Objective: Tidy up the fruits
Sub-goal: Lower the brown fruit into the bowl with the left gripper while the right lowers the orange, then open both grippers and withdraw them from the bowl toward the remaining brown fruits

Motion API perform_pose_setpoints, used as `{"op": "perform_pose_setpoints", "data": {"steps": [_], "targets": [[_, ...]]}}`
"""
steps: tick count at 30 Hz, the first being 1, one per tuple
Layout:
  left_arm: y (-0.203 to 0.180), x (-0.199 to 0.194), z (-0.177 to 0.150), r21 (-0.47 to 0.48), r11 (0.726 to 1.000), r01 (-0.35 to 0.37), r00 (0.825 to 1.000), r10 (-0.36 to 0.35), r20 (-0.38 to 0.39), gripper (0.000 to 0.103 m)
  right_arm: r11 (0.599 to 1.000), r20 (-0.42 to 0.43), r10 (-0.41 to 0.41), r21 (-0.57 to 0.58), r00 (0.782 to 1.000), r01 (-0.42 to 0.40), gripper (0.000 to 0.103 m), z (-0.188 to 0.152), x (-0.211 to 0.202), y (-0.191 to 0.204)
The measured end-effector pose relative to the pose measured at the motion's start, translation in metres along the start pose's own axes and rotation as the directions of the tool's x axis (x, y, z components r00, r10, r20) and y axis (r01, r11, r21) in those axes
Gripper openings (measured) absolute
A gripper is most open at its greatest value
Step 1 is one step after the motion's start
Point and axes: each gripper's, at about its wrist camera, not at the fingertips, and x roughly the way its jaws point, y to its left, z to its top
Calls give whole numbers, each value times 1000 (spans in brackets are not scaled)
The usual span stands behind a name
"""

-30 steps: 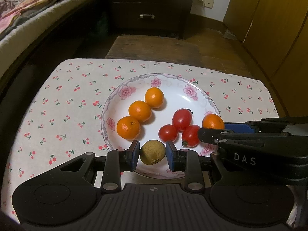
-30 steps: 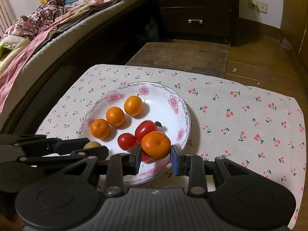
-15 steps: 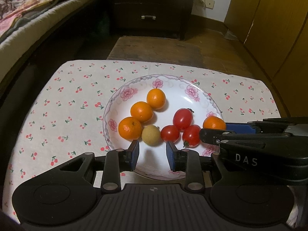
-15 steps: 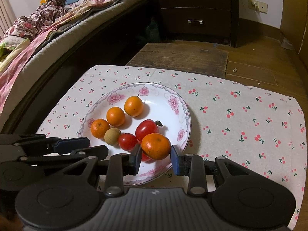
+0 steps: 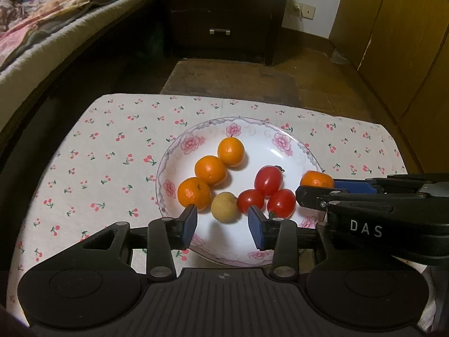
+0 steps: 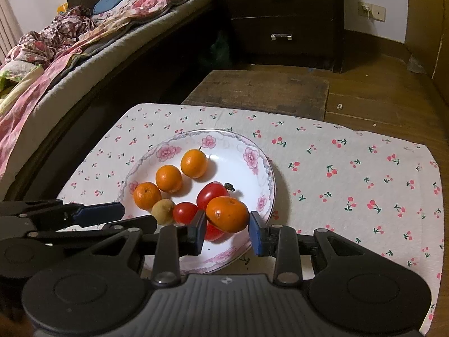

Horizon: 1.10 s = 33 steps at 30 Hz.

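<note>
While gripped, orange (image 6: 227, 214) long axis crosswise

Dark drawer chest (image 5: 221, 14) beyond cherry-print cloth (image 6: 350, 174); bed (image 6: 84, 36) at left

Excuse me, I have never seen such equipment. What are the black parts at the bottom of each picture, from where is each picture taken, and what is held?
The black parts are hand-held grippers, one in each of a person's hands, each carrying its own camera that looks forward along two blue-padded fingers. One picture comes from the left gripper, the other from the right gripper; each also sees the other from the side. On a cherry-print cloth stands a flowered plate with three oranges in a row, three tomatoes and a small brown fruit. The left gripper is open and holds nothing. The right one holds a fourth orange over the plate.
</note>
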Motion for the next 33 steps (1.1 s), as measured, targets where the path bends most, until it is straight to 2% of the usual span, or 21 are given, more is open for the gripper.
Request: {"op": "perform_pose_setpoints", "data": {"steps": [24, 33], "targets": [[2, -19, -4, -14, 1000, 9, 999, -9, 33, 57, 1000, 42, 15, 9, 999, -15, 33, -3, -23, 5], [-2, -34, -27, 0, 999, 38, 999, -38, 20, 59, 1000, 38, 18, 15, 999, -18, 36, -20, -40, 8]]}}
